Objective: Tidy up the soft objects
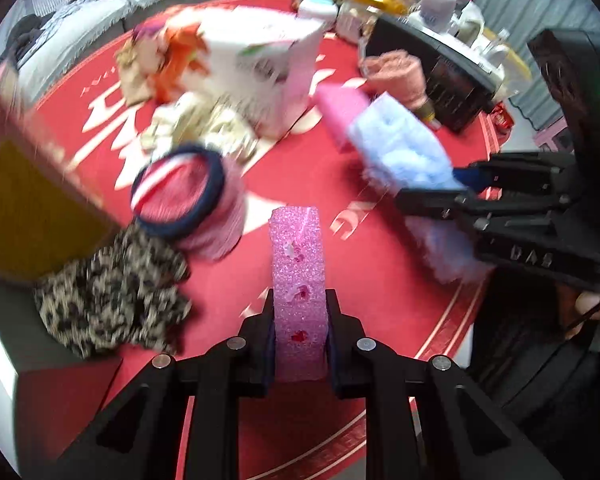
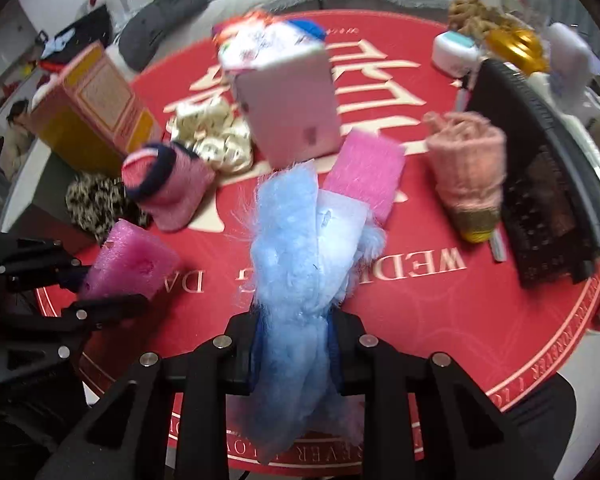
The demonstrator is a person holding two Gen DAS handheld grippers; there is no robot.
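Note:
My left gripper [image 1: 299,320] is shut on a pink foam block [image 1: 298,268] that stands up between its pads above the red mat [image 1: 332,184]. The same block [image 2: 130,262] shows at the left of the right wrist view, in the left gripper [image 2: 100,288]. My right gripper [image 2: 296,340] is shut on a fluffy light-blue cloth [image 2: 296,248], which bunches between the fingers and hangs past them. From the left wrist view the blue cloth [image 1: 400,148] sticks out of the right gripper [image 1: 456,188] at the right.
On the mat lie a pink sock with a navy cuff [image 2: 168,188], a leopard-print cloth [image 1: 112,300], a cream cloth [image 2: 212,136], a bright pink pad [image 2: 366,172] and a peach knit roll [image 2: 468,164]. A pink-white box [image 2: 288,96], a yellow carton [image 2: 88,112] and a black case [image 2: 548,184] stand around them.

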